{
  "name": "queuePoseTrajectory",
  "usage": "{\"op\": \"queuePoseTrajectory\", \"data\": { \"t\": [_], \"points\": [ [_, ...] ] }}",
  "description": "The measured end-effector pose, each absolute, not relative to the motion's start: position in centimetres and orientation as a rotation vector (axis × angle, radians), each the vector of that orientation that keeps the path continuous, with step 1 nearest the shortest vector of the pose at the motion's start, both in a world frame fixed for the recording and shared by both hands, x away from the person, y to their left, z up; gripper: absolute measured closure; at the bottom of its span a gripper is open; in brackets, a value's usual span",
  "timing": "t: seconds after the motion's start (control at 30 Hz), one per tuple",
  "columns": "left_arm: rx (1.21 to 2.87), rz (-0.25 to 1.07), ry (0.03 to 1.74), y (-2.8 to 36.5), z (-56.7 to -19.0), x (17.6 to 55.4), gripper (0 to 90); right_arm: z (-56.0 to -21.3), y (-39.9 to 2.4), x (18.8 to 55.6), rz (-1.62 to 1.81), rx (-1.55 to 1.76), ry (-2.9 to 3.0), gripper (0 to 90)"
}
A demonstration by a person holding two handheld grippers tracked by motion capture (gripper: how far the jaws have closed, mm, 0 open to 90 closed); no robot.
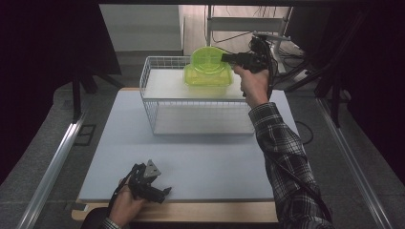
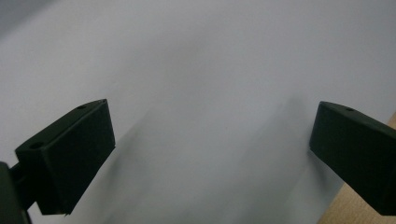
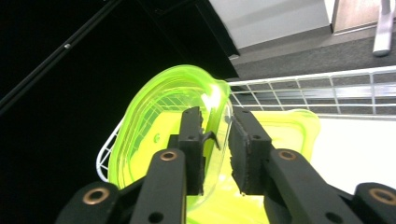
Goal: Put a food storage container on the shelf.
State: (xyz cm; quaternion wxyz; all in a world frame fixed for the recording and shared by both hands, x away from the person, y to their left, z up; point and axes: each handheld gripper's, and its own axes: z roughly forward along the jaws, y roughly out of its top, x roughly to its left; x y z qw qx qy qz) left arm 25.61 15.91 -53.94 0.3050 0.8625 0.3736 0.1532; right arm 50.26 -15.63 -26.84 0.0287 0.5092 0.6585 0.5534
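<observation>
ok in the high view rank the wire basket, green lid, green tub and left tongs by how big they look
1. wire basket
2. green tub
3. green lid, close to the tub, so unsure
4. left tongs, nearest the camera yet smallest

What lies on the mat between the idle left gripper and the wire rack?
Nothing: in the high view the pale mat is bare from the left gripper up to the wire rack.
</observation>
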Motion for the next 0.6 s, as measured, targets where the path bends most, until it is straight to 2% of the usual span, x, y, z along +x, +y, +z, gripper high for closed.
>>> {"op": "queuePoseTrajectory", "data": {
  "t": [0.33, 0.6],
  "points": [
    [2.263, 0.39, 0.993, 16.06, -53.78, 25.62, 0.0, -27.32, -15.72, 50.93, 1.685, 1.592, 2.026, 65.5],
    [2.265, 0.391, 0.994, 16.0, -53.82, 25.62, 0.0, -27.3, -15.89, 50.78, 1.692, 1.57, 2.061, 51.0]
  ]
}}
